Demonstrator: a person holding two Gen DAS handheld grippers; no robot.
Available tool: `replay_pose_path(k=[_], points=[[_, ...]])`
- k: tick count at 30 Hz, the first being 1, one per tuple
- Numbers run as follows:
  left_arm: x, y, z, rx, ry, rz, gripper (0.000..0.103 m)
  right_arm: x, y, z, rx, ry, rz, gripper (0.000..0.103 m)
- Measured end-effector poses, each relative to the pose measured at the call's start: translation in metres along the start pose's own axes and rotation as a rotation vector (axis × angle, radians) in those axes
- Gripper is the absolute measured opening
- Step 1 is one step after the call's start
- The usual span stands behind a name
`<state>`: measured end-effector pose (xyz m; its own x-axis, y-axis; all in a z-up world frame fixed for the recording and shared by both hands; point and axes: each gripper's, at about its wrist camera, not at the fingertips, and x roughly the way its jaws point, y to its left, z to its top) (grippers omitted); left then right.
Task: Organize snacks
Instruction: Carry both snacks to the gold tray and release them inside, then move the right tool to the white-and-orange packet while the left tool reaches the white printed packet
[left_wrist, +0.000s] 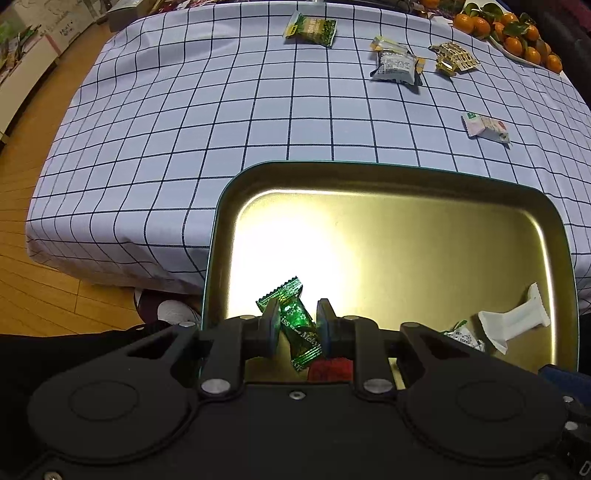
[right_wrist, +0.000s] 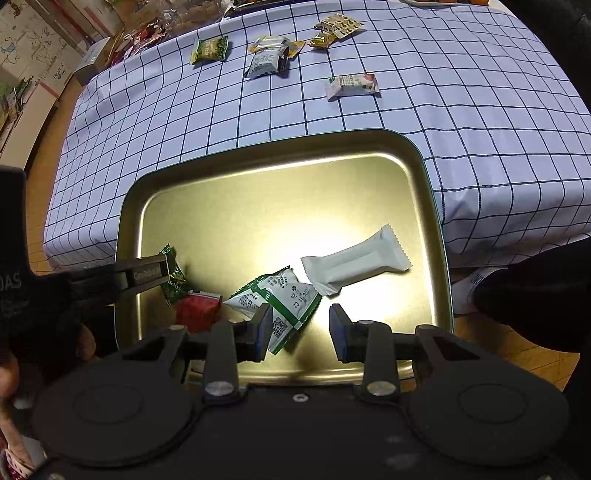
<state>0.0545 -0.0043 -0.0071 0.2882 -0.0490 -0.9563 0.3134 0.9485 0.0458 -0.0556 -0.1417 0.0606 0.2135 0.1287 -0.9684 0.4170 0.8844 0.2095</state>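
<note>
A gold tin tray (left_wrist: 369, 177) (right_wrist: 277, 149) sits at the near edge of the checked tablecloth. Over its near left corner my left gripper (left_wrist: 298, 323) is shut on a green candy wrapper (left_wrist: 300, 326) (right_wrist: 173, 280), which lies slantwise between the pads. A red packet (left_wrist: 328, 369) (right_wrist: 195, 310) lies just below it in the tray. My right gripper (right_wrist: 301, 332) hangs open over the tray's near side. A white-and-green packet (right_wrist: 291, 306) (left_wrist: 463, 336) lies by its left finger, not pinched. A plain white bar wrapper (right_wrist: 354, 262) (left_wrist: 513, 321) rests to the right.
On the cloth beyond the tray lie a green packet (left_wrist: 310, 27) (right_wrist: 208, 50), a grey-white packet (left_wrist: 397, 66) (right_wrist: 266, 61), gold packets (left_wrist: 454, 57) (right_wrist: 336, 27) and a pink-white packet (left_wrist: 485, 127) (right_wrist: 352, 85). Oranges (left_wrist: 509, 33) sit far right. Wooden floor and a shoe (left_wrist: 173, 310) lie below the table edge.
</note>
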Motion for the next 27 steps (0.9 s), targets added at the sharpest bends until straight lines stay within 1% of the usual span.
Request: replay_pose_path(k=[6,9,13,17,22,24,27], points=[[0.002,-0.001,-0.001,0.018,0.031,0.002,0.031,0.004,-0.003,0.003,0.014,0.018,0.002,0.036],[0.003,-0.003,-0.001,0.031,0.042,0.011,0.032,0.007,-0.004,0.006,0.028,0.035,0.001,0.036],[0.005,-0.004,-0.002,0.034,0.075,0.015,0.033,0.013,-0.008,0.011,0.055,0.068,-0.009,0.036],[0.005,-0.009,0.0,0.049,0.121,0.013,0.032,0.019,-0.009,0.014,0.072,0.11,-0.012,0.036],[0.003,-0.011,0.007,0.032,0.209,0.004,0.032,0.028,-0.013,0.025,0.108,0.187,-0.004,0.036],[0.0,-0.012,0.012,0.035,0.222,0.004,0.032,0.03,-0.016,0.03,0.119,0.215,0.005,0.036],[-0.007,-0.014,0.021,0.038,0.233,-0.021,0.032,0.029,-0.019,0.04,0.116,0.232,0.009,0.036]])
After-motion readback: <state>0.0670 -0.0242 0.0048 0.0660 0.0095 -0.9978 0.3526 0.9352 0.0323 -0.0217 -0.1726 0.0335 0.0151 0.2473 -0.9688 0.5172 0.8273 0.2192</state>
